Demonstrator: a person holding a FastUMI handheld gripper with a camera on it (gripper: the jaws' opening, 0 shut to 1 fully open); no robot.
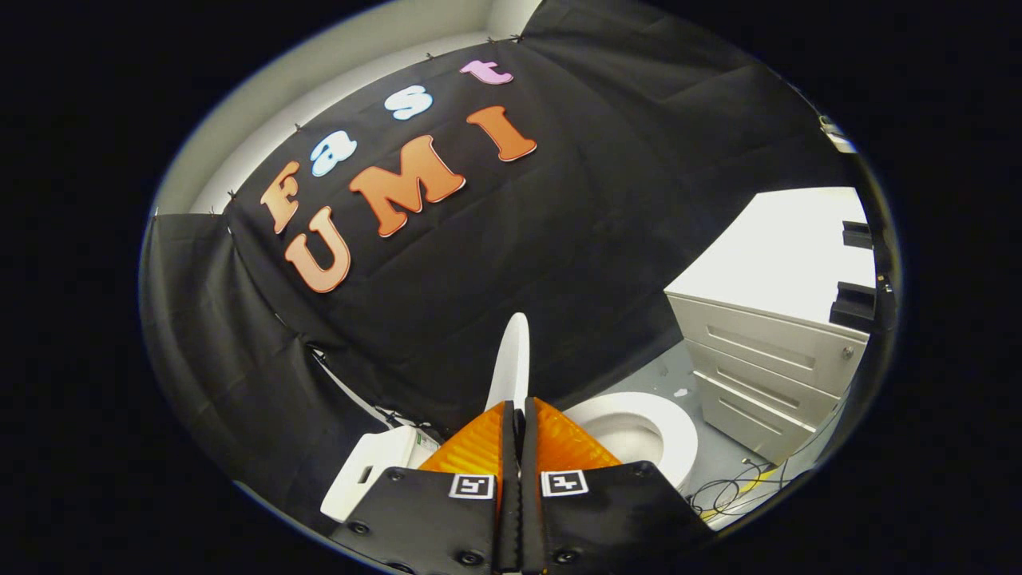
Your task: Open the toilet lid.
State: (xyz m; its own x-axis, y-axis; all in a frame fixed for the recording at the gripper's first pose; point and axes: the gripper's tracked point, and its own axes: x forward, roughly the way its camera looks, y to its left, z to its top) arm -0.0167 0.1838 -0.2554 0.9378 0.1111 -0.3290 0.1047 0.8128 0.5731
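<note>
A grey floor (679, 371) runs beneath black cloth walls (607, 200), with a pale drawer cabinet (758, 367) standing beside the toilet and loose cables (730, 491) lying on the floor near it. The hand-held gripper (519, 411) has its fingers pressed together on the raised toilet lid (511, 359), which stands upright on edge just ahead. The open seat (639, 427) lies next to the fingers, the tank (375, 467) on their other side.
</note>
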